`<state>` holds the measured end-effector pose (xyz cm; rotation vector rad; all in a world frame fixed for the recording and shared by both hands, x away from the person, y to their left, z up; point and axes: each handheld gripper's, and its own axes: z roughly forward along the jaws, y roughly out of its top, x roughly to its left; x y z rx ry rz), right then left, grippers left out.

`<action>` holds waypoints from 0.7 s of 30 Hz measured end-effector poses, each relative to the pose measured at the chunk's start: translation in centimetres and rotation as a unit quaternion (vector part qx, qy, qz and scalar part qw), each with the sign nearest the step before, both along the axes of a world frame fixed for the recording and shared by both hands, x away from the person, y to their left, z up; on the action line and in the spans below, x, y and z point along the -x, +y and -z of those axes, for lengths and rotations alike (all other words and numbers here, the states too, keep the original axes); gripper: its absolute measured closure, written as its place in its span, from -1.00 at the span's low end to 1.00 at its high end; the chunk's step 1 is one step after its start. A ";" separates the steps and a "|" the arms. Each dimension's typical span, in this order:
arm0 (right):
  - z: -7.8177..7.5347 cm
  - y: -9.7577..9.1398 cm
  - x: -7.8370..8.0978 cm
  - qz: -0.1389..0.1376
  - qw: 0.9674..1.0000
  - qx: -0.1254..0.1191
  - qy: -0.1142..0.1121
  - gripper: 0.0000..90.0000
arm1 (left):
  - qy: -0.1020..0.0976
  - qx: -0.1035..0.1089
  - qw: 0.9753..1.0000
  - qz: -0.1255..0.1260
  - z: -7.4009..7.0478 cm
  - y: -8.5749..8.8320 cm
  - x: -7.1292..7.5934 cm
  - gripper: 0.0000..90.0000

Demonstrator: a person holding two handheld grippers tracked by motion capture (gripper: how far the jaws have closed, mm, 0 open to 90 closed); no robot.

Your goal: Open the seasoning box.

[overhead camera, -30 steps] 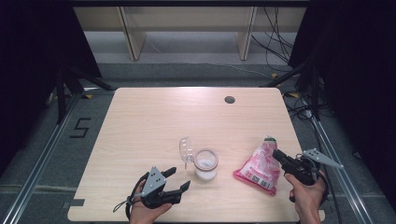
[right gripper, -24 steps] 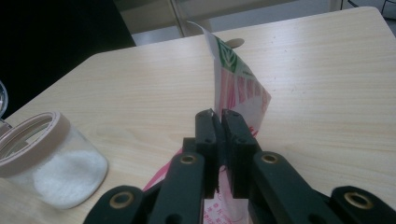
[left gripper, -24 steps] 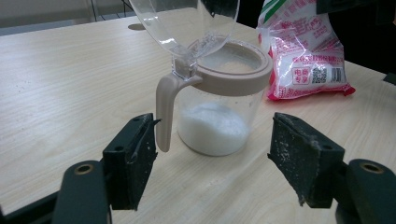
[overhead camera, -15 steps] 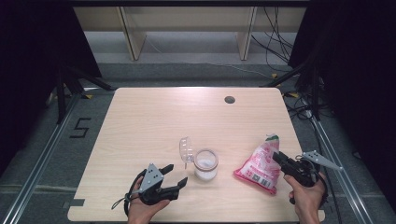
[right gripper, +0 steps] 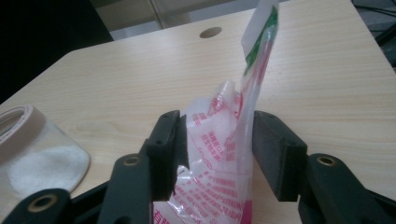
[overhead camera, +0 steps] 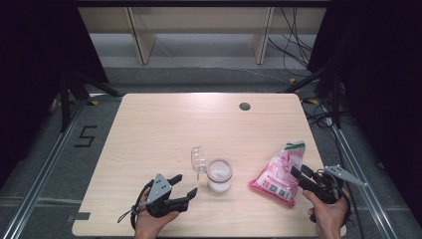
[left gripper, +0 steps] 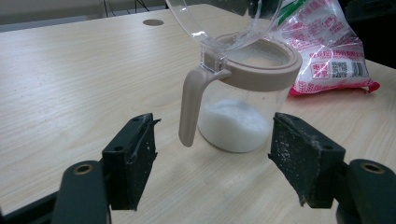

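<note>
Pale wood-grain counter (overhead camera: 164, 129) with a dark round hole (overhead camera: 244, 106) near 1 o'clock. Grey floor (overhead camera: 199, 74) around, marked with a black "5" (overhead camera: 85, 136) at 9 o'clock. Light wooden shelving (overhead camera: 199, 25) at 12 o'clock; black curtains (overhead camera: 378, 74) flanking; cables (overhead camera: 293, 50) toward 2 o'clock.

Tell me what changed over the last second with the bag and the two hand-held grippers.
The right hand-held gripper has just been opening its jaws around the pink bag; the bag sits between the pads, seemingly loose, its top standing up. The bag has barely shifted. The left hand-held gripper stays open, aimed at the sugar jar, which stands with its clear lid flipped up.
</note>
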<state>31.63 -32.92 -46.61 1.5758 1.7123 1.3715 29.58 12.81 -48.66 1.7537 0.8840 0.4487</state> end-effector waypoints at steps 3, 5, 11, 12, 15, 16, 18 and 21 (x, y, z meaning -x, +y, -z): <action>-0.2 0.2 0.5 0.008 1.000 -0.006 0.020 0.13 | 0.000 0.002 1.000 -0.003 -0.1 0.1 0.0 -0.32; 0.0 0.2 0.6 -0.006 1.000 -0.012 0.006 0.07 | -0.001 0.005 1.000 -0.001 -0.1 0.2 -0.1 -0.32; 0.0 0.6 1.1 -0.022 1.000 -0.014 0.013 0.05 | -0.001 0.002 1.000 -0.007 -0.3 0.3 -0.1 -0.32; 0.0 0.7 1.1 -0.013 1.000 0.006 0.013 0.06 | -0.002 0.002 1.000 -0.006 -0.3 0.4 -0.2 -0.32; 0.0 0.9 1.3 -0.021 1.000 0.003 0.010 0.05 | -0.008 -0.006 1.000 -0.001 -0.3 0.5 -0.3 -0.31; -0.1 1.3 1.5 -0.021 1.000 -0.012 0.016 0.05 | -0.001 0.000 1.000 -0.008 -0.3 0.5 -0.3 -0.31; -0.1 1.7 1.7 -0.041 0.999 -0.003 0.006 0.02 | -0.002 -0.007 1.000 -0.007 -0.3 0.6 -0.4 -0.30; -0.1 2.5 2.0 -0.049 0.999 -0.006 0.007 -0.03 | -0.007 -0.002 1.000 -0.003 -0.3 0.7 -0.6 -0.27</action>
